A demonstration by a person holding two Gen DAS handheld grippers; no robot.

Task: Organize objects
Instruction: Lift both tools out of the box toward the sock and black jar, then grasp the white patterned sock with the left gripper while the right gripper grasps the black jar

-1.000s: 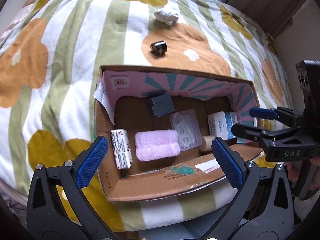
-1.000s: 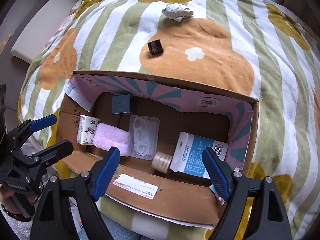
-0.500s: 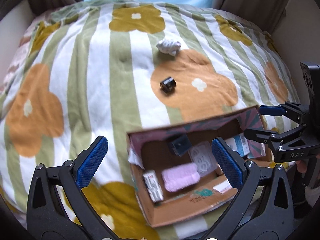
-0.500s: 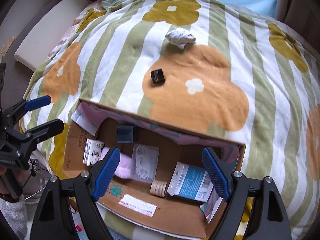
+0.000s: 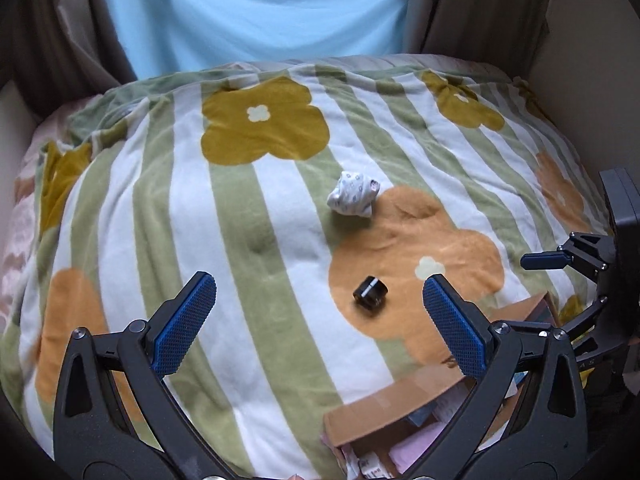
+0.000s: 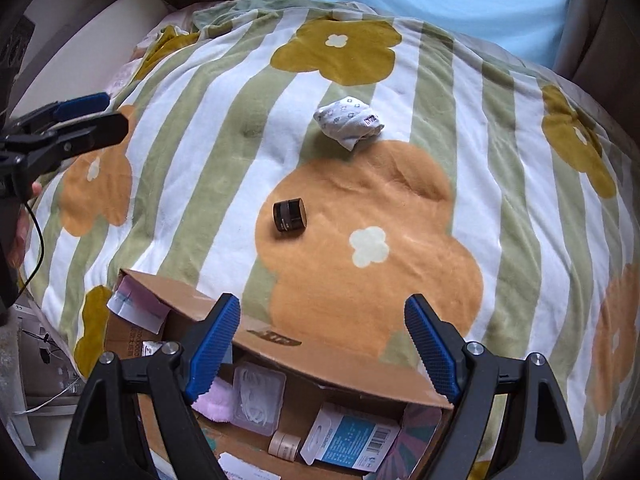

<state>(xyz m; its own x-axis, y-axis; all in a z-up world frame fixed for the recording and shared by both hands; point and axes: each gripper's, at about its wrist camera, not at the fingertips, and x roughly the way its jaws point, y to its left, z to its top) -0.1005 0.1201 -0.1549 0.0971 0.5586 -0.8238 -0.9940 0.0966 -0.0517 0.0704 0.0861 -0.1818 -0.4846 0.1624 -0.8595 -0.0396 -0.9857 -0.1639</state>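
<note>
- My left gripper has its blue pads spread wide with nothing between them, hanging over the striped flower blanket.
- My right gripper is just as released, fingers splayed and empty, poised above the far wall of the cardboard box.
- From the right wrist I see the left gripper out at the left edge, jaws apart there too; from the left wrist the right gripper shows at the right edge.
- The small black jar lies tipped on its side on the big orange flower, clear of the box and touching neither gripper. In the left view the jar sits ahead, between my two pads but beyond them.
- Further back, the balled white patterned sock rests where the orange flower meets a green stripe, well apart from the jar.
- Down in the box: a pink towel roll, touching a clear plastic case of white loops, then a small beige roll beside a blue-and-white carded pack.
- A loose pink inner flap hangs at the box's left corner.
- Pale blue fabric hangs behind the bed, with brown curtains either side.
</note>
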